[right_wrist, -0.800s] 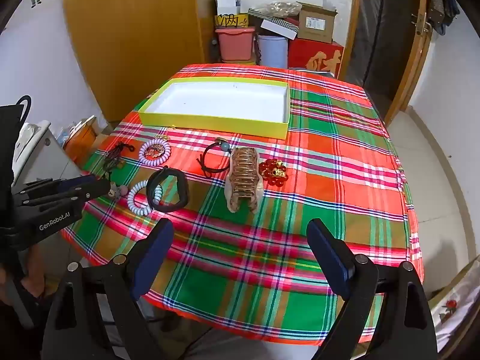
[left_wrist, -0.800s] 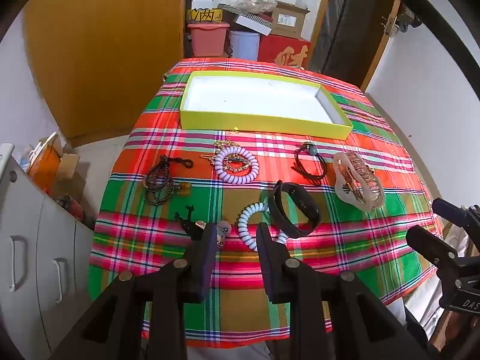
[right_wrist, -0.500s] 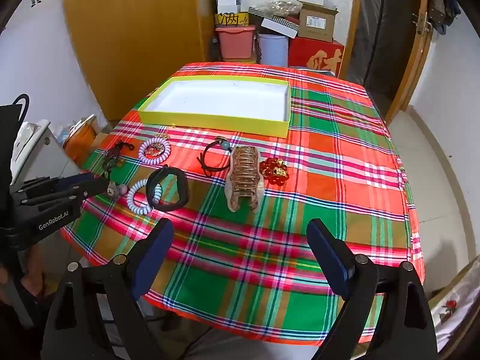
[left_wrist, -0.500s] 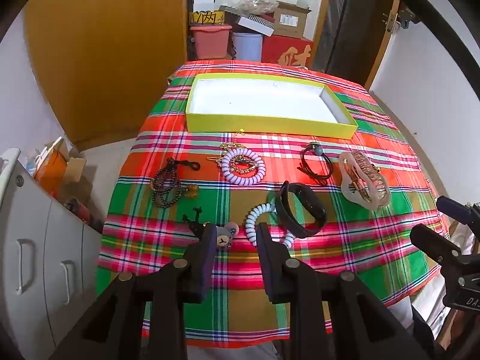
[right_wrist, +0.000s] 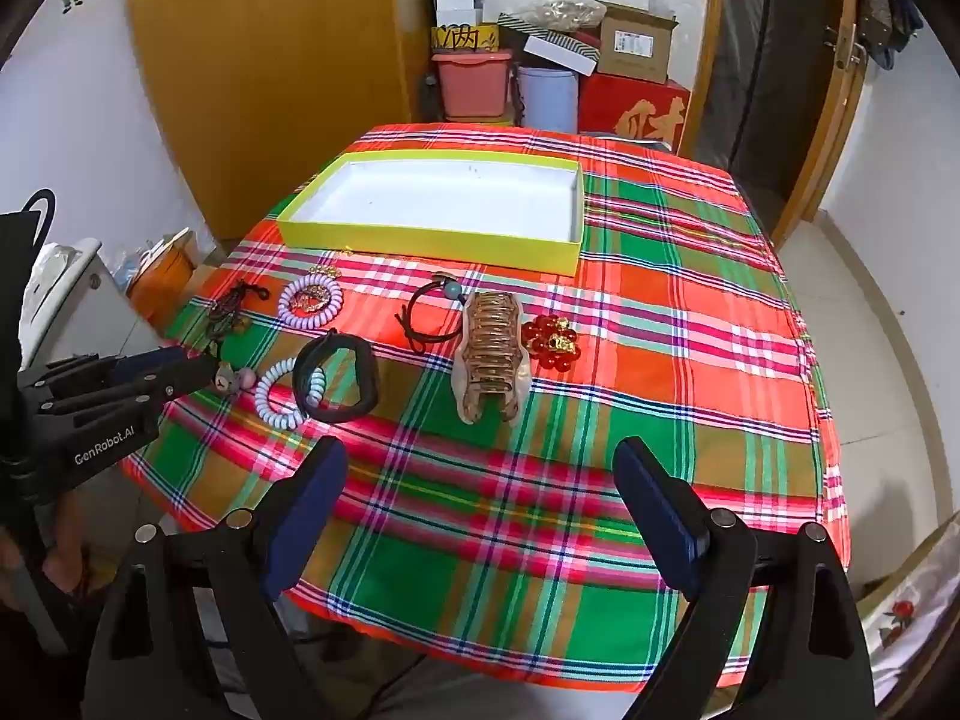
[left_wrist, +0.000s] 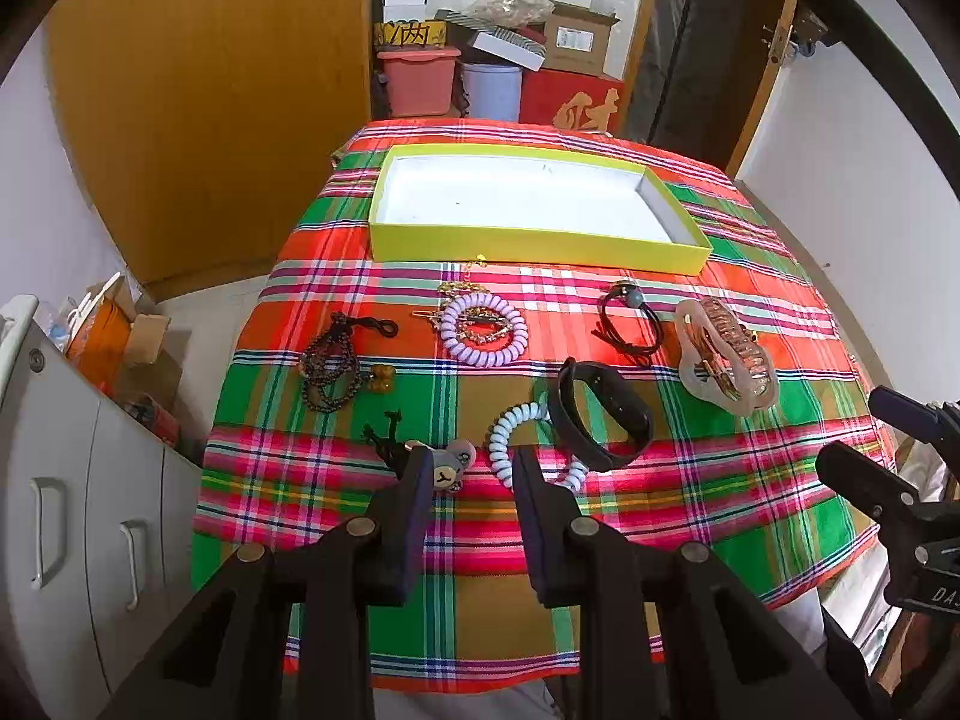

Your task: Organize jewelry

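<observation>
Right now the left claw (left_wrist: 470,474) hangs low over the near edge of the table (right_wrist: 660,396), its jaws parted with nothing between them; the bear charm hair tie (left_wrist: 451,465) lies at the tip of its left finger, whether touching I cannot tell. Just right of that sits a white spiral hair tie (left_wrist: 510,438), overlapped by a black wristband (left_wrist: 600,414). Farther back lie a dark bead bracelet (left_wrist: 330,363), a lilac spiral hair tie (left_wrist: 483,330) ringed around a gold piece, a black elastic with a grey bead (left_wrist: 630,324) and a large translucent hair claw clip (left_wrist: 723,360). A cluster of red beads (right_wrist: 552,339) rests just beside the clip. Behind them all stands the yellow box (left_wrist: 534,249), white inside. The right claw (right_wrist: 480,498) hovers spread wide, released, above the plaid cloth near the table's front.
</observation>
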`<state>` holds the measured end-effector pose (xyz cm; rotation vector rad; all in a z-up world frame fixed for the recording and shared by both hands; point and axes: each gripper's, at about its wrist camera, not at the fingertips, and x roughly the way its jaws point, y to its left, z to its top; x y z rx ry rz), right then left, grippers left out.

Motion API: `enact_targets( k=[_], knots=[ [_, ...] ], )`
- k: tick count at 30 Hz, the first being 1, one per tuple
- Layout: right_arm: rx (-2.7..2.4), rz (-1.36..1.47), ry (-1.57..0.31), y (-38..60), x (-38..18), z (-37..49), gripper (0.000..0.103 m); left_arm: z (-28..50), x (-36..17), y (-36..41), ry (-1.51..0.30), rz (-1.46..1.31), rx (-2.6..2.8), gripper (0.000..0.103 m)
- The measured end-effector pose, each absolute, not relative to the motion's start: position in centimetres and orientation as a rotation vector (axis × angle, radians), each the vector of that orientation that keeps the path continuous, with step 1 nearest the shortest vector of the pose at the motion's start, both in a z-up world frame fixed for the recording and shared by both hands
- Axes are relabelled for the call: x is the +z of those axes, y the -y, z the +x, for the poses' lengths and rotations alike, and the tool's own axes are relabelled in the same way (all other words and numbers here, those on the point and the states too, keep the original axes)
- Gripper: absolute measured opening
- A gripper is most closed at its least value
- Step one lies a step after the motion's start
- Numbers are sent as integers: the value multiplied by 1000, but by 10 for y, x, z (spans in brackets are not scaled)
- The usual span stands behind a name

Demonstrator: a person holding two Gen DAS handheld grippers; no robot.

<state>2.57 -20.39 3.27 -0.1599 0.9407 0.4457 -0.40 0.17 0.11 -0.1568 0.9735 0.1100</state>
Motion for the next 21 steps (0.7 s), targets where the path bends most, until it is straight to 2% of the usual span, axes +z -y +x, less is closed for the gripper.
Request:
enact_targets(
  k=[21],
  knots=[
    [449,-166,-946,201,32,29,90,-2,3,-5,-970,-160,120,27]
  ],
)
